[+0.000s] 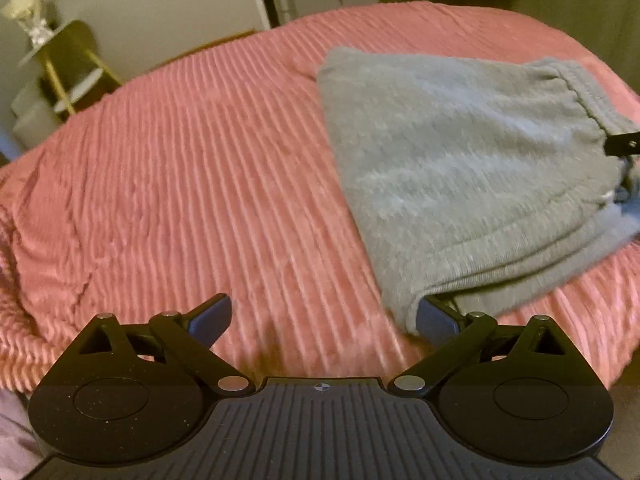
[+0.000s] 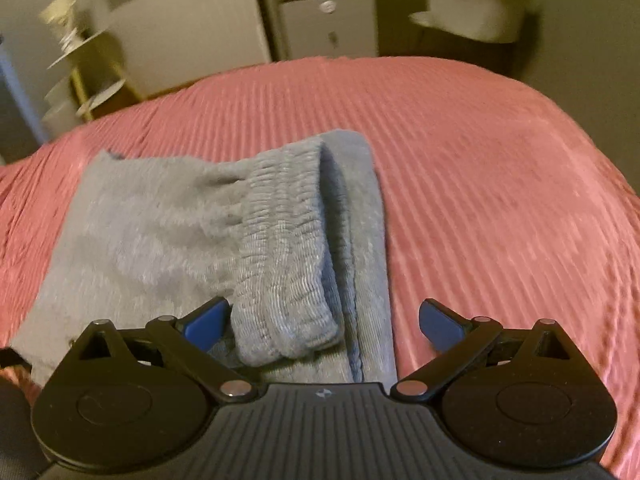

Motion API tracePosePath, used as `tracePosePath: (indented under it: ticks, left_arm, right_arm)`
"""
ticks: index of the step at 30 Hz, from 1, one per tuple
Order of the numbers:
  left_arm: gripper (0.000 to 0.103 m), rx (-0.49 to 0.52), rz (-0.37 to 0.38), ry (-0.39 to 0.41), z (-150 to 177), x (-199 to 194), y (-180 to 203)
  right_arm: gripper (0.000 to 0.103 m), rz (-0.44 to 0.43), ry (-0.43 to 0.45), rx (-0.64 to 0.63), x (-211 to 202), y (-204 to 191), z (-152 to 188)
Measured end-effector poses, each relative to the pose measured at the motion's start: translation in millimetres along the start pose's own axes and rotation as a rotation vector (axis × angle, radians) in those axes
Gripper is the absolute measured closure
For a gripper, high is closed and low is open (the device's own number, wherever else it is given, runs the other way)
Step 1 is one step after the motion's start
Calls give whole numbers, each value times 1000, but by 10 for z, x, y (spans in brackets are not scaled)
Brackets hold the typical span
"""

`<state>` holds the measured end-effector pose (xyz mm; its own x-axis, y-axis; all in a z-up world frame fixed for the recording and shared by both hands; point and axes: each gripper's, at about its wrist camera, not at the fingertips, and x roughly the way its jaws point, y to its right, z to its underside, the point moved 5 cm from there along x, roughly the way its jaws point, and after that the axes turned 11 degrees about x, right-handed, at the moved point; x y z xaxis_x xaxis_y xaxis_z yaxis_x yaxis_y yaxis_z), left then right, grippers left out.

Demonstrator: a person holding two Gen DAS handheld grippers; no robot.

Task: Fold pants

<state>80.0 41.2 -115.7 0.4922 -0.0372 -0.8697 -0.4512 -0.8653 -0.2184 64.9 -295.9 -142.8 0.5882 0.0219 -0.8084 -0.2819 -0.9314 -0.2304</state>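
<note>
Now both spread wide, left gripper [image 1: 323, 320] beside folded pants [image 1: 460, 184], right gripper [image 2: 323, 326] over waistband [image 2: 284, 248].

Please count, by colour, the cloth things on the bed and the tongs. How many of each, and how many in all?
Grey: 1, the folded grey knit pants with ribbed elastic waistband.
Pink: 1, the pink ribbed bedspread under them.
Black with blue pads: 2, the left tongs and the right tongs, both open.
Total: 4

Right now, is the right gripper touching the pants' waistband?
Cannot tell. In the right wrist view the open right gripper straddles the pants; the waistband meets the left finger's edge, but blur hides whether they touch.
</note>
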Motion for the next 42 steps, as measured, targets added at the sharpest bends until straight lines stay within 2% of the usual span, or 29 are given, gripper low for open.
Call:
tracePosePath:
  ticks: [1,4,5,6,8,12,13,17,21,25,31,36,38,42]
  left_arm:
    - [2,-7,-10,-5,19,-17,-65]
    - [3,-10,-207,-36,-21,-8,-362]
    - [3,-22,-247,-24,-57,-2,-471]
    - [3,-37,-237,-5,-99,13,-535]
    - [3,-89,-143,14,-230,97,-581]
    - [3,-156,130,133,-576,341,-431]
    - [3,-179,187,135,-668,470,-385]
    - [3,-253,332,103,-877,895,-265]
    - [2,-313,499,85,-869,1149,-207]
    - [1,-306,533,104,-884,1171,-213]
    - [0,-197,508,141,-1015,1311,15]
    - [0,-288,581,134,-1035,1336,-110]
    - [0,-316,628,165,-1034,1301,-138]
    - [2,-256,619,218,-1017,1208,-82]
  right_arm:
    - [3,-16,-15,1,23,21,-24]
    - [3,-68,-72,36,130,94,-100]
    - [3,-86,-88,39,168,113,-131]
    - [3,-103,-106,39,212,127,-157]
    - [3,-127,-139,27,298,144,-197]
    - [3,-193,-217,51,473,196,-248]
    - [3,-208,-237,64,506,216,-250]
    - [3,-289,-295,101,642,278,-225]
    - [2,-347,-303,79,664,309,-208]
    - [2,-373,-292,57,688,310,-198]
    - [2,-397,-282,69,752,244,-251]
    - [2,-466,-271,119,788,369,-264]
    - [2,-460,-267,137,779,407,-267]
    - [2,-417,-247,128,753,330,-249]
